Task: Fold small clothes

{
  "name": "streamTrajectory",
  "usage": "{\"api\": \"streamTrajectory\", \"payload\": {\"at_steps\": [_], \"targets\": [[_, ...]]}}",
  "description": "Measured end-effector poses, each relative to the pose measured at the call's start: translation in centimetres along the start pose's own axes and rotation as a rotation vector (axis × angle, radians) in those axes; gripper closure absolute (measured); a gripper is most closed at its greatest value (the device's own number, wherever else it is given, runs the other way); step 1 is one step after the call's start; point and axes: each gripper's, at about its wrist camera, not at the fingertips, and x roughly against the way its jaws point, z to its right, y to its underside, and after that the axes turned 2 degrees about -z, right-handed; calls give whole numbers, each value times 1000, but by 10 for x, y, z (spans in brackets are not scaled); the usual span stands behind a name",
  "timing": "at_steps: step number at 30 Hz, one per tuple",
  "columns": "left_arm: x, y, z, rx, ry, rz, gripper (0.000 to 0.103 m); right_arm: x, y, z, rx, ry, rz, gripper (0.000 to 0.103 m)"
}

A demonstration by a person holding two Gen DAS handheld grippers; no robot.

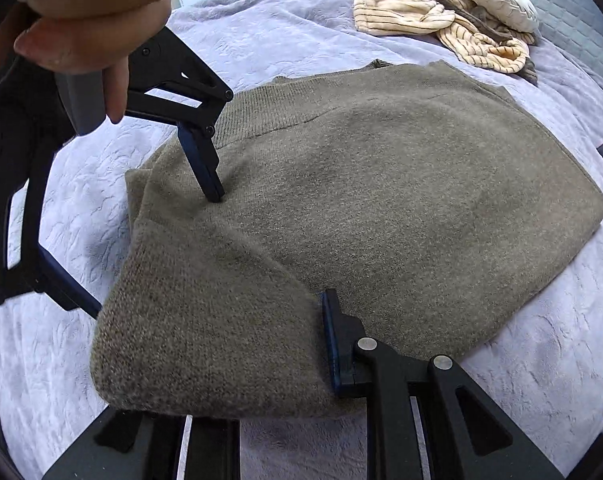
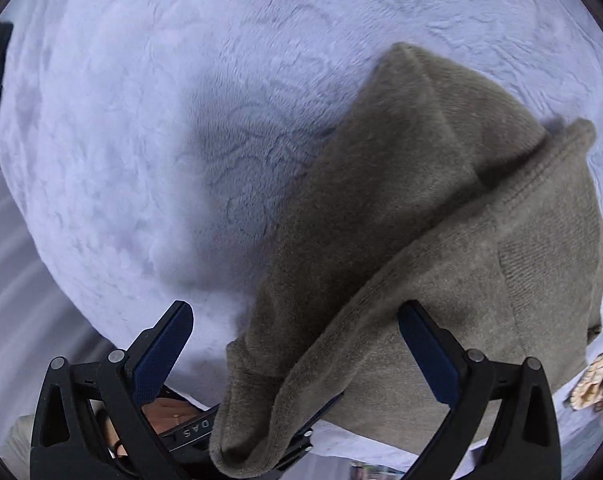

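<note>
The left gripper (image 1: 329, 344), at the frame's bottom, pinches the brown sweater's (image 1: 381, 200) folded edge. The right gripper (image 2: 297, 356) is wide open over the sweater's near fold on the bed (image 2: 141, 120), the sweater running toward the upper right.

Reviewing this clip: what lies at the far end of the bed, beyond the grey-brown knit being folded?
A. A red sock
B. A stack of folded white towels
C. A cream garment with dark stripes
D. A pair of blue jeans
C. In the left wrist view a crumpled cream striped garment lies on the lavender bedspread, beyond the grey-brown knit.
</note>
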Motion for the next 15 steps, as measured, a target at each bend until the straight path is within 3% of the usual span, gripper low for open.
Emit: {"api": "streamTrajectory", "payload": {"at_steps": [2, 3, 4, 6, 11, 15], "targets": [[0, 1, -1, 0, 1, -4, 82, 0, 5, -2, 18, 45, 13, 21], [0, 0, -2, 5, 5, -8, 82, 2, 9, 0, 18, 87, 29, 65], [1, 0, -3, 13, 10, -9, 82, 6, 14, 7, 2, 100, 56, 87], [2, -2, -4, 29, 21, -7, 82, 19, 28, 30, -55, -51, 124, 90], [19, -16, -5, 82, 68, 27, 82, 40, 77, 67, -112, -241, 303, 91], [41, -35, 9, 54, 80, 75, 82, 57, 119, 96, -165, -389, 435, 92]]}}
